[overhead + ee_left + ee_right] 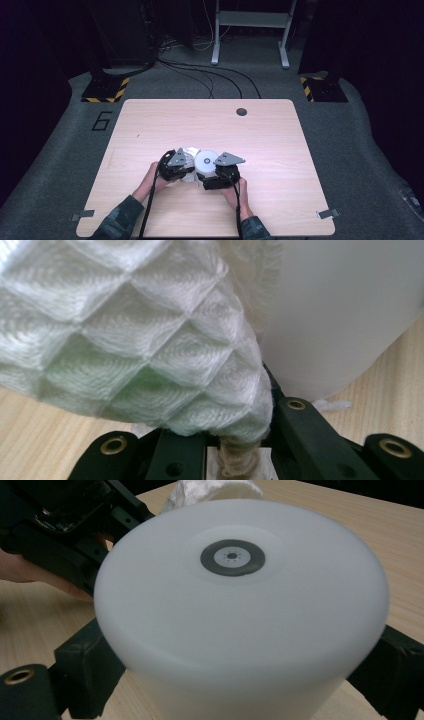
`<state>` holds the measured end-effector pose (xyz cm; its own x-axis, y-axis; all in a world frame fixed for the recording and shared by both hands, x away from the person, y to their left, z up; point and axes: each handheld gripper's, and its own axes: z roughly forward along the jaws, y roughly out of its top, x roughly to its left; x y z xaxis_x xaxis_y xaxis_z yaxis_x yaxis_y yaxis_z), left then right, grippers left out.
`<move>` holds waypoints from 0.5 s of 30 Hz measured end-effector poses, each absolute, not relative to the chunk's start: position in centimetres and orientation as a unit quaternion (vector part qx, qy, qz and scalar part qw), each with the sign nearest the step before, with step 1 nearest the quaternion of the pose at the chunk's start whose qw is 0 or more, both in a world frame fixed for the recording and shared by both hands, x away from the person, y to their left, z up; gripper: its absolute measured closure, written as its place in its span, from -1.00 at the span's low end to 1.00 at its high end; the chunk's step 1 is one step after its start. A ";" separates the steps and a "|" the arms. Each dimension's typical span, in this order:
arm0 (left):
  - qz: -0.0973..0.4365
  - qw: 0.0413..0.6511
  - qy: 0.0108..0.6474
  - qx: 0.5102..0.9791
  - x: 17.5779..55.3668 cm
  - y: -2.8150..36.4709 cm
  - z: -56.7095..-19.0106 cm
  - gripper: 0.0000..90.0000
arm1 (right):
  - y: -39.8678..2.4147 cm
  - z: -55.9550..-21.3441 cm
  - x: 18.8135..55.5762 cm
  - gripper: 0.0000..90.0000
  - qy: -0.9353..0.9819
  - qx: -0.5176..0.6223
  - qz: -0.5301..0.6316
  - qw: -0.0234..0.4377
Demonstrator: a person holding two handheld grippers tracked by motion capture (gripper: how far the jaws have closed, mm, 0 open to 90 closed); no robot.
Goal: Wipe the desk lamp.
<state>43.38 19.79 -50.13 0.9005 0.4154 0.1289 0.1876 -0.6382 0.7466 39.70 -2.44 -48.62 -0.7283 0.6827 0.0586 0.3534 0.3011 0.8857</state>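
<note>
Now left claw [186, 164] clamped on white cloth [135, 335]; right claw [209, 172] clamped on white cylinder [240, 605].

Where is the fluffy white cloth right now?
In the high view the white cloth sits near the middle of the wooden table, at the left gripper, just left of the round white container. The left gripper view shows it pinched in that gripper's jaws.
</note>
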 end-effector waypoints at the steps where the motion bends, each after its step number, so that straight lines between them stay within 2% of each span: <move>1: 0.147 0.389 0.167 0.894 43.4 19.8 -50.2 0.80 | -2.4 -48.6 39.7 -0.83 0.789 0.328 0.492 0.168; 8: 0.147 0.384 0.165 0.896 43.4 19.8 -50.0 0.80 | -2.5 -48.7 39.7 -0.83 0.789 0.328 0.492 0.167; 15: 0.163 0.401 0.152 0.889 43.0 20.1 -47.8 0.79 | -2.5 -48.7 39.8 -0.83 0.790 0.324 0.493 0.169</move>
<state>42.96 20.07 -47.77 0.9008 0.4009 0.1670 0.1403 -0.6326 0.7616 39.77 -2.49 -48.69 -0.7330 0.6782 0.0530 0.3455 0.3041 0.8878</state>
